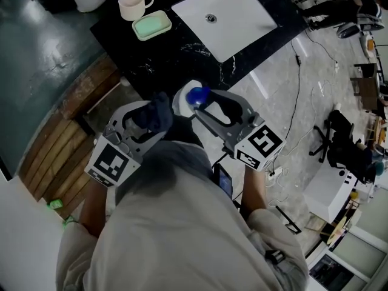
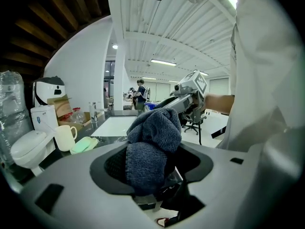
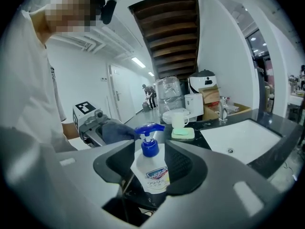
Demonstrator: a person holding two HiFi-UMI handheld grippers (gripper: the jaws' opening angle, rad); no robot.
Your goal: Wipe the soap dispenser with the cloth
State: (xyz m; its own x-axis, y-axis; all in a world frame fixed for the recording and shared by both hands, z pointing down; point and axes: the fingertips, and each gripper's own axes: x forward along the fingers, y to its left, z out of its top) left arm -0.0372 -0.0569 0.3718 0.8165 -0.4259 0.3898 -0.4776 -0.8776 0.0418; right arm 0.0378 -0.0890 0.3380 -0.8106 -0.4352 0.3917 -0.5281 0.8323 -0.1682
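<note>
- The dark surface (image 1: 182, 47) carries a white sink (image 1: 242, 5). The work sits at its near corner, close to the person, where both hands reach easily.
- The right gripper (image 1: 200, 103) has its jaws spread wide on either side of the soap dispenser (image 3: 153, 168). The pads don't look to be pressing, so it seems to bracket the bottle, not carry it.
- The left gripper (image 1: 148, 126) is clamped on the cloth (image 2: 155, 137), held at pump height, presumably ready to rub.
- The soap dispenser stands upright, apparently on that corner, with its blue nozzle towards the cloth.
- The cloth is bunched and juts past the jaws as a soft wiping face, just beside the nozzle. Whether they touch, I cannot tell.
- A mug (image 1: 132, 5) and a green soap dish (image 1: 151, 25) stand well apart.
</note>
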